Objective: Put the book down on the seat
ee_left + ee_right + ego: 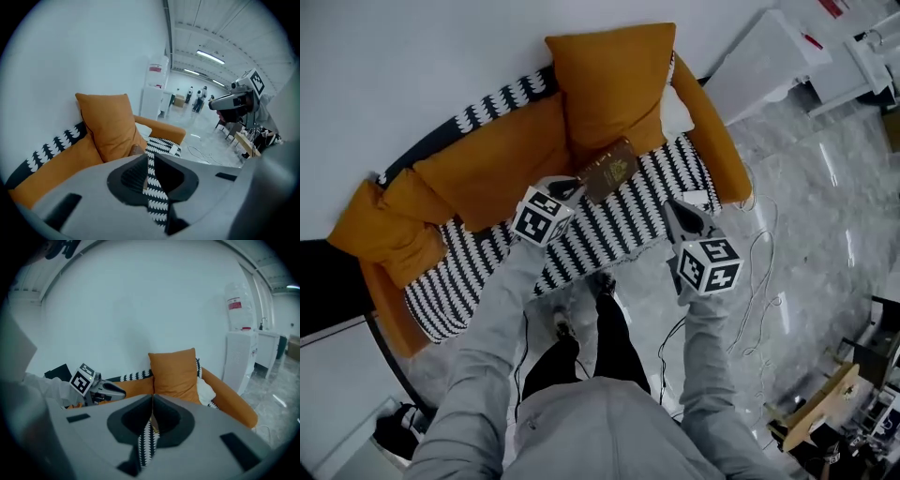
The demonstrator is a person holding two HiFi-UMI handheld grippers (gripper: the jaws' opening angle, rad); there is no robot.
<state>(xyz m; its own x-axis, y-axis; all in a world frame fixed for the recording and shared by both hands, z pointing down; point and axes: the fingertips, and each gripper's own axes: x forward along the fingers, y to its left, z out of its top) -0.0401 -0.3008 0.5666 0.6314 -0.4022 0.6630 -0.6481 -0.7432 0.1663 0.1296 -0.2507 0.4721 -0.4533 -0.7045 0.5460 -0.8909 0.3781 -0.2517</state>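
A brown book point(609, 171) with a gold emblem lies cover-up on the black-and-white patterned seat point(609, 230) of an orange sofa, just in front of the upright orange pillow point(614, 89). My left gripper point(570, 187) points at the book's left corner. In the left gripper view its jaws point(150, 159) stand almost together with a narrow slit; only seat pattern shows through it, and a bit of the book point(136, 150) peeks past the left jaw. My right gripper point(670, 202) hovers over the seat's front right, its jaws point(152, 397) shut and empty.
A white cloth point(677, 112) sits in the sofa's right corner. Cables point(759, 272) trail over the marble floor to the right. A white cabinet point(769, 61) stands beyond the sofa's right arm. The person's feet point(600, 283) are at the sofa's front edge.
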